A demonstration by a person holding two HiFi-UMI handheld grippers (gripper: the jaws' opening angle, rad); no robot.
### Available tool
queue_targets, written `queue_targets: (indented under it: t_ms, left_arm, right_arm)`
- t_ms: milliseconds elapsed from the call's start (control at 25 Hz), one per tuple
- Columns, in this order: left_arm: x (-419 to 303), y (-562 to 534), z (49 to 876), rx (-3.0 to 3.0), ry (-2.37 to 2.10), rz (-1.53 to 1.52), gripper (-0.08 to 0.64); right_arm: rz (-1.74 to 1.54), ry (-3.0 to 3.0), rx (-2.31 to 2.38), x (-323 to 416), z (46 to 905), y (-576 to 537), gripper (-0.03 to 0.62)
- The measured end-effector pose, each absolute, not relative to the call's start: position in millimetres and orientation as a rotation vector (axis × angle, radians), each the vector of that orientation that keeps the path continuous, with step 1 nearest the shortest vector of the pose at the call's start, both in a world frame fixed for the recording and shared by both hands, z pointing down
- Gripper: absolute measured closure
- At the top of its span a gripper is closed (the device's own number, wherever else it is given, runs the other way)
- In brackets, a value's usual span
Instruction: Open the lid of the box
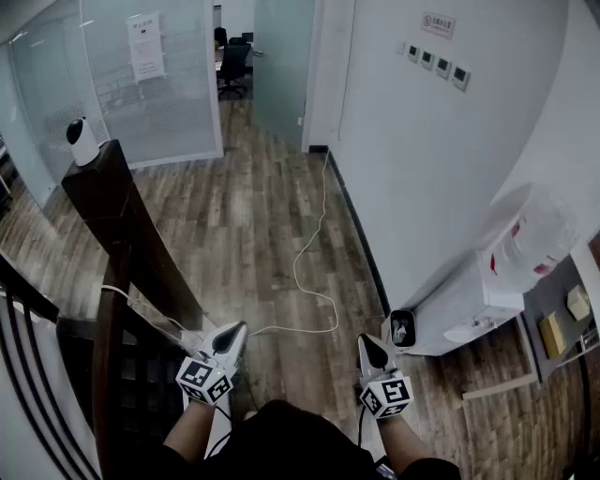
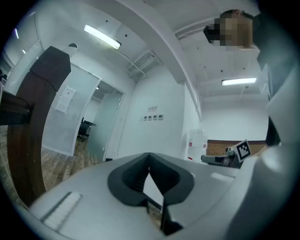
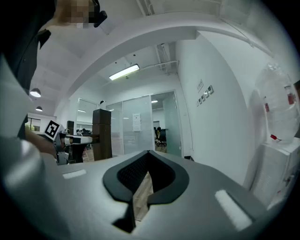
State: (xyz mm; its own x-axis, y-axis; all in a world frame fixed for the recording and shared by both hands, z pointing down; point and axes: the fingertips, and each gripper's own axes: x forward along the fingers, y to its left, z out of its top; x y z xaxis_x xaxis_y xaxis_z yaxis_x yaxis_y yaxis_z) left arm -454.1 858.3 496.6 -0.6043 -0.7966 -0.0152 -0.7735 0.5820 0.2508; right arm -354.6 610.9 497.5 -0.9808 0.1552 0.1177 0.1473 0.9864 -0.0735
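Over the wooden floor [image 1: 244, 216], two closed, empty tongs: left tongs [image 1: 238, 328], right tongs [image 1: 367, 340]; one white cable [image 1: 296, 265].

wall sign [image 1: 438, 24] txt too small, shelf [image 1: 544, 306] cropped rt

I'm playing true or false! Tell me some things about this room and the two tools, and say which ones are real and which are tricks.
1. The left tool and the right tool are both shut and empty. True.
2. A white cable lies on the wooden floor. True.
3. The small white camera sits on the floor. False: it stands on top of the dark wooden post.
4. The right tool is gripping a box lid. False: nothing is between its jaws.
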Motion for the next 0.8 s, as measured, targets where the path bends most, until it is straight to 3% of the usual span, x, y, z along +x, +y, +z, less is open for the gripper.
queue_targets:
  t_ms: [800]
  left_arm:
    - [-438.2,790.9,495.0,1.461,-2.620,-0.354,0.560]
  right_arm:
    - [0.216,-3.048,-0.080,-315.1,501.3,557.6,0.591]
